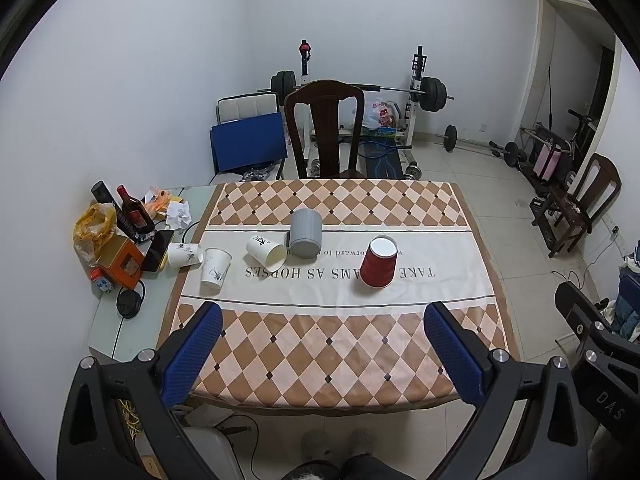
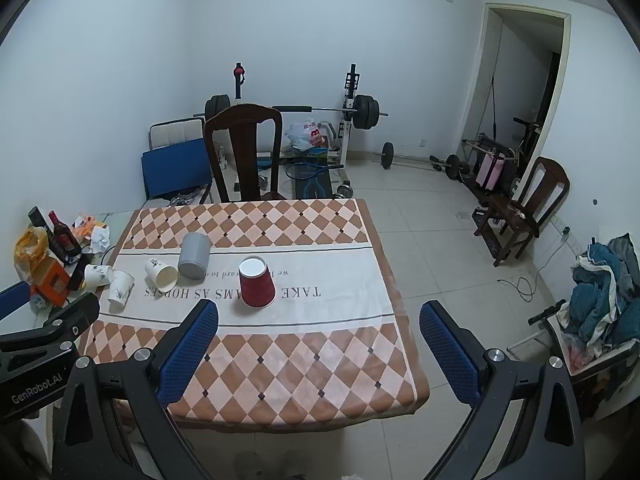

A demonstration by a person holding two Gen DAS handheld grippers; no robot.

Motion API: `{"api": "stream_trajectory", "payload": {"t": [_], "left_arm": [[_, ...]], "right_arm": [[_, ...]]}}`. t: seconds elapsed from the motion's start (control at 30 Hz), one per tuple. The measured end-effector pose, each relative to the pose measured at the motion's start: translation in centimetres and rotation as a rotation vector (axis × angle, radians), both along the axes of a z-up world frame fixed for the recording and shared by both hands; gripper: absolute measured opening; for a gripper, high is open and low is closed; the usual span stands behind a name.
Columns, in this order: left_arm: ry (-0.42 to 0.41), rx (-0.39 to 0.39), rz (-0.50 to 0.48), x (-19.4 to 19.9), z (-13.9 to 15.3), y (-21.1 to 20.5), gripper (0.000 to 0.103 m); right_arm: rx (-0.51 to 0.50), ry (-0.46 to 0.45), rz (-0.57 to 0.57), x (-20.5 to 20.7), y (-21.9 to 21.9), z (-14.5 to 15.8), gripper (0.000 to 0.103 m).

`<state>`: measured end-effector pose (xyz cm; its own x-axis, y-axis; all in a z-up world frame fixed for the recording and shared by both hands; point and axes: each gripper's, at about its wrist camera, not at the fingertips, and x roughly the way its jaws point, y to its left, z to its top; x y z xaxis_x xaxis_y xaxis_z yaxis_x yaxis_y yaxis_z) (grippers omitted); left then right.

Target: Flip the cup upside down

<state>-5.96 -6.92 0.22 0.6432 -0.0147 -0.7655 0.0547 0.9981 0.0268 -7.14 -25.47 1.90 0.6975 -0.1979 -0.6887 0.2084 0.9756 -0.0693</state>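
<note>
Claws (image 1: pixel 324 344) (image 2: pixel 320 344) level over table (both wide apart), red cup (image 1: pixel 378 262) inverted

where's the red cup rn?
In both wrist views the red cup stands rim-down mid-table on the white printed band of the tablecloth, right of the grey cup.

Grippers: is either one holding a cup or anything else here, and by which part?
Nothing is held. Left gripper and right gripper are both open and empty, short of the red cup.
</note>
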Motion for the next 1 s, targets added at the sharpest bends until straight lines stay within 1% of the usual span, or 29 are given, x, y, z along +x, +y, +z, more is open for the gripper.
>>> {"api": "stream_trajectory", "payload": {"t": [0.5, 1.0], "left_arm": [[-0.005, 0.001, 0.005, -0.6, 0.2, 0.3, 0.103], [-0.014, -0.007, -0.002, -0.6, 1.7, 0.4, 0.103]], "right_arm": [[0.005, -0.001, -0.001, -0.9, 0.6, 0.4, 0.102], [0.005, -0.010, -0.009, -1.8, 1.2, 1.1, 0.102]]}}
